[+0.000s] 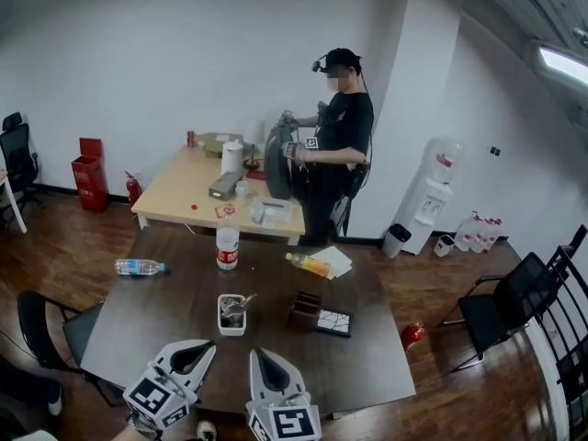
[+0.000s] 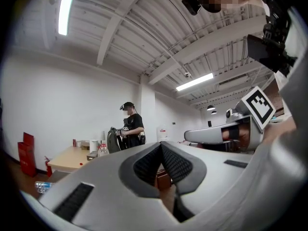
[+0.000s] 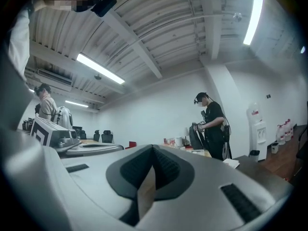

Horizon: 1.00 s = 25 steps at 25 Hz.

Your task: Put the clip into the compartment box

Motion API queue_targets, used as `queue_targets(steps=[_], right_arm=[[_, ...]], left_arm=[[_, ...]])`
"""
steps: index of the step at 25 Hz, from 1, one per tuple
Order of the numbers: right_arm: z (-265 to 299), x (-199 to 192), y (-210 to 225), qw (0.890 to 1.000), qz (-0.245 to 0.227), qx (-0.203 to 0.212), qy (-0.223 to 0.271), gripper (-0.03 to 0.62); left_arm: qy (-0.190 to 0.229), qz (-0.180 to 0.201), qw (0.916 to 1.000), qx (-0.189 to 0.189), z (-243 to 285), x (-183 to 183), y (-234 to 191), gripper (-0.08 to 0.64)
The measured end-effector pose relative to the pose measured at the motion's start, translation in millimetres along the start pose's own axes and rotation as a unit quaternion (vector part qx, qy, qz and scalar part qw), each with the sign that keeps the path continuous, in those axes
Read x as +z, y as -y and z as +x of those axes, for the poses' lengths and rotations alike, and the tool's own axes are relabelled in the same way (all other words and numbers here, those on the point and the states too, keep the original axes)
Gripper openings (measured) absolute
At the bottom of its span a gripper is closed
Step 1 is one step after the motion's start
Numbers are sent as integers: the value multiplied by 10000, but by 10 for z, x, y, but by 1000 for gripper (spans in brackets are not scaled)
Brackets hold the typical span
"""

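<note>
On the dark table [image 1: 165, 320] stands a small white tub [image 1: 231, 315] with metal clips in it. To its right lies the dark compartment box [image 1: 319, 314], low and divided into cells. My left gripper [image 1: 208, 347] hovers at the near table edge, just below and left of the tub. The right gripper [image 1: 258, 355] is beside it, below the gap between tub and box. In the left gripper view the left gripper [image 2: 161, 144] has its jaws together, with nothing between them. The right gripper [image 3: 153, 147] looks the same in its own view.
A water bottle [image 1: 140, 266] lies at the table's left edge. A red-labelled bottle [image 1: 227, 246] stands at the far side, and a yellow bottle [image 1: 308, 264] lies on white paper. A person [image 1: 338, 145] stands at the tan table [image 1: 175, 196] behind. Chairs [image 1: 510, 301] flank the table.
</note>
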State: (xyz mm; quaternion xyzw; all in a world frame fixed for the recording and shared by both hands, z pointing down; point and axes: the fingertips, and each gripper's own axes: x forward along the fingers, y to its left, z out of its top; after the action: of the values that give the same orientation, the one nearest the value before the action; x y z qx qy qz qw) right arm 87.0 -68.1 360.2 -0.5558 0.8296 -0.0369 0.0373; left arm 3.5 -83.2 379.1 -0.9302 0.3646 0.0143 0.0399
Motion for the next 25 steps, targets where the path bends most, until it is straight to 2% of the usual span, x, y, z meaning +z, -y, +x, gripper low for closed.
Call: queue_targets(steps=[6,13,18,25], right_arm=[[-882,90,-61,9996,-37,289,-38,-3],[-1587,194,-171,9995,-100,299,-15,-3],[-1747,230,-329,9989,-349,269,153,-3],[-1700,223,-552,9984,-494,170,220,-5]], left_arm=[[-7,-63,9989,468,-380,90,732,-6],[18,125,9986,511,-800,325,1360,-6],[7,142,9990,434,-988,414,1510,-6],[23,262,9990,361,-1129,472,1378,-6]])
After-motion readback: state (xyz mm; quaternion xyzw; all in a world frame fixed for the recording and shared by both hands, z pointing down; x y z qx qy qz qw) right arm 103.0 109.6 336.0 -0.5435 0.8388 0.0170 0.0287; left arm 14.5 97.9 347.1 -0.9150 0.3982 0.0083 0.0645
